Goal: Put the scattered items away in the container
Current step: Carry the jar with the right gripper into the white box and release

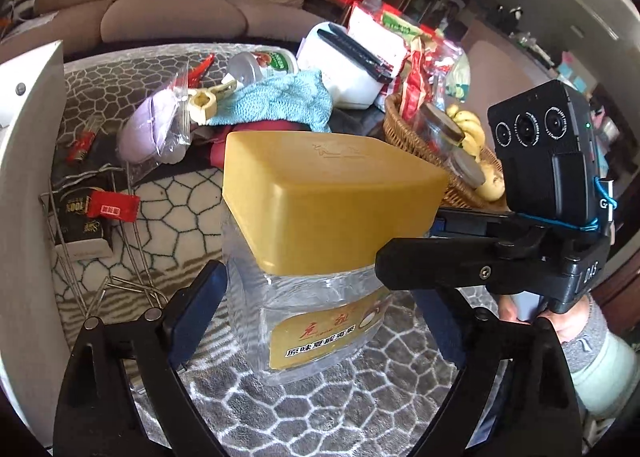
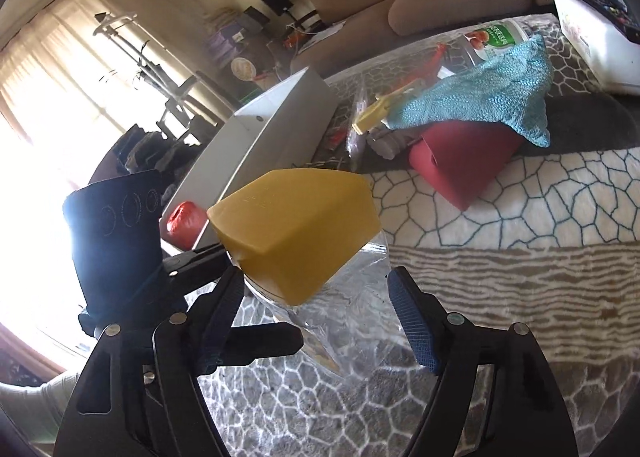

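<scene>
A clear plastic jar (image 1: 316, 317) with a mustard-yellow lid (image 1: 332, 193) stands on the patterned cloth. My left gripper (image 1: 320, 285) straddles it, open, its right pad (image 1: 440, 325) clear of the wall. My right gripper (image 1: 408, 241) comes in from the right, one finger in front of the jar and one behind. In the right wrist view the jar (image 2: 352, 321) and lid (image 2: 296, 233) sit between the jaws of my right gripper (image 2: 316, 277), which look open with the pads close to it. The white container (image 1: 28, 137) (image 2: 272, 125) stands beside it.
Behind the jar lie a blue cloth (image 1: 276, 101), a red pouch (image 2: 464, 161), a bagged purple item (image 1: 148, 133), a bottle (image 1: 264, 65) and a white box (image 1: 344, 69). A wicker basket (image 1: 404, 125) holds bananas. A black box (image 1: 80, 225) lies left. A red ball (image 2: 184, 223) is by the container.
</scene>
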Motion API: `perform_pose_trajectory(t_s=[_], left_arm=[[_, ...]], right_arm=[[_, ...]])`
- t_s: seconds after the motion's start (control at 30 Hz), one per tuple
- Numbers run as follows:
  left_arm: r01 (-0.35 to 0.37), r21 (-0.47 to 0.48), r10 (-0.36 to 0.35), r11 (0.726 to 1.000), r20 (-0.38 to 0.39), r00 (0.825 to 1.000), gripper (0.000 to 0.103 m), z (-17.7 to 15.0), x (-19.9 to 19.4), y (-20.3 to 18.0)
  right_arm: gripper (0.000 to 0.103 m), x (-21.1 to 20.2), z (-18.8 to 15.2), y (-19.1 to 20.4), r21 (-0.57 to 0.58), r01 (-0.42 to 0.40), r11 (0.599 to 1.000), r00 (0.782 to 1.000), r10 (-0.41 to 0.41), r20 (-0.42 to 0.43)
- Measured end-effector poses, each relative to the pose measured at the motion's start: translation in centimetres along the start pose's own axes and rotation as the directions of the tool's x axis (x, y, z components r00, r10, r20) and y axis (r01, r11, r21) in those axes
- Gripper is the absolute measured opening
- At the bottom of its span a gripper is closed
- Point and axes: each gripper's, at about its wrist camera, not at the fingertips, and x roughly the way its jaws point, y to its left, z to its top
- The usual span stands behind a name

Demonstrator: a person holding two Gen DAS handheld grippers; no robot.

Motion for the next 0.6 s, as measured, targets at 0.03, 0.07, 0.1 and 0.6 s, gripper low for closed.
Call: perform_pose_trajectory(t_s=[0.03,0.07,0.1,0.6], left_arm=[[-0.001,0.000,0.001,1.000,0.015,1.000,0.091,0.3,-0.9,-0.2],[-0.006,0.002,0.006,1.000,0.031,1.000,0.091,0.7,-1.8,-0.5],[-0.014,0.006,0.013,1.000,0.045,0.999,0.091,1.0,-2.7,-0.8],[-0.181,-0.080,0.191,0.980,0.148,0.970,0.092,1.8,-18.2,6.4]], right_arm=[[0.078,-0.4,0.2,0.5,0.002,-0.012,1.000,1.000,0.012,0.016],[0.078,-0.7,0.4,0.9,0.005,-0.026,1.000,0.999,0.026,0.030],[0.078,-1.1,0.6,1.3,0.008,-0.043,0.999,0.998,0.042,0.045],[0.079,3.8,5.4,16.0,-0.058,-0.212,0.975,0.972,0.217,0.090]])
